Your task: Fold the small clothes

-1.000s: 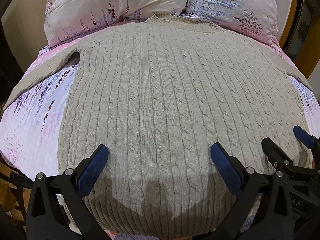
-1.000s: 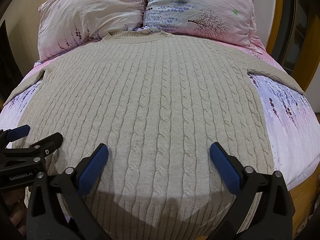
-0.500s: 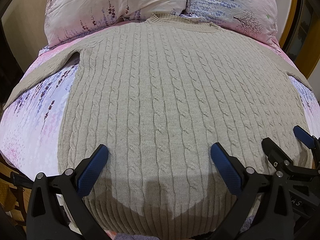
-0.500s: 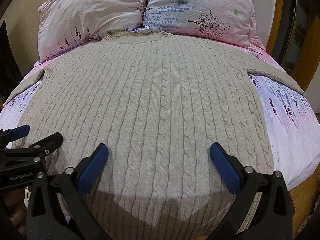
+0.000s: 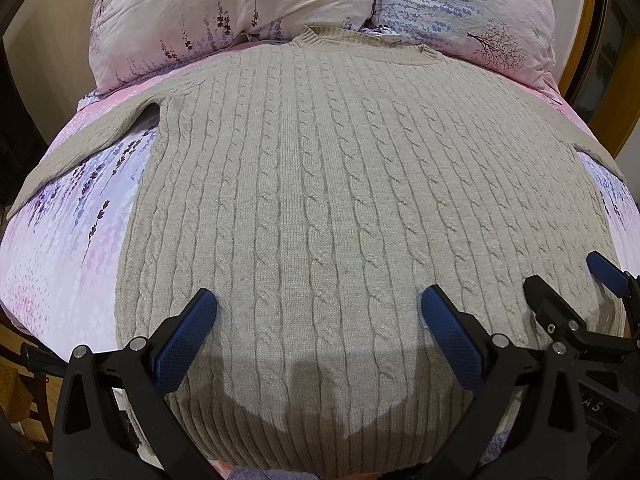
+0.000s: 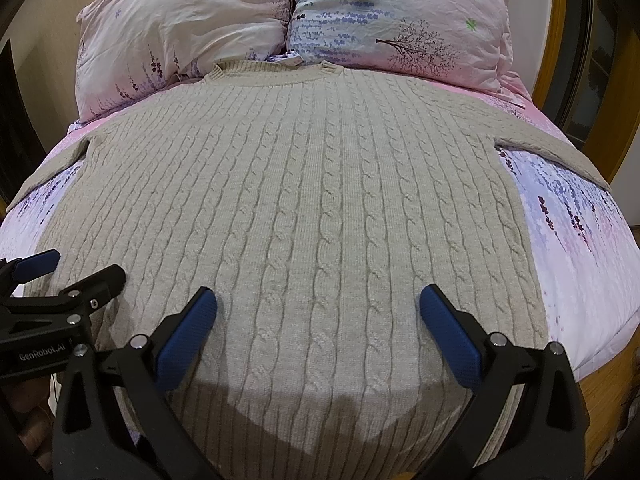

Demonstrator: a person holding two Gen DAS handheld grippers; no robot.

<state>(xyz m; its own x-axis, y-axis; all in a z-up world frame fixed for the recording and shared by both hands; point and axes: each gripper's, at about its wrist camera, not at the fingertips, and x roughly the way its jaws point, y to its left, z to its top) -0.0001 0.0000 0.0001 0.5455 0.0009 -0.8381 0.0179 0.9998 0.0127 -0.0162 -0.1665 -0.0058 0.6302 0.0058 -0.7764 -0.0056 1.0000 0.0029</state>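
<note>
**Sweater laid flat, both tools poised at the hem**

Nearest, the left tool (image 5: 318,306) and the right tool (image 6: 318,306) hover side by side over the lower edge of a beige cable-knit sweater (image 5: 340,200). Each is spread wide, its blue pads (image 5: 184,344) apart and gripping nothing; whether the tips brush the knit cannot be told. Their shadows fall on the ribbed hem (image 6: 320,452) below.

The fold looks not yet begun: the sweater lies face up and smooth on the floral bed sheet (image 5: 60,248), sleeves (image 5: 80,148) stretched out to both sides. A likely first move is for each tool to travel outward to a side edge or sleeve and pinch it, then carry it in over the body.

Farthest, the collar (image 6: 272,76) points at two floral pillows (image 6: 180,32) by the headboard.
</note>
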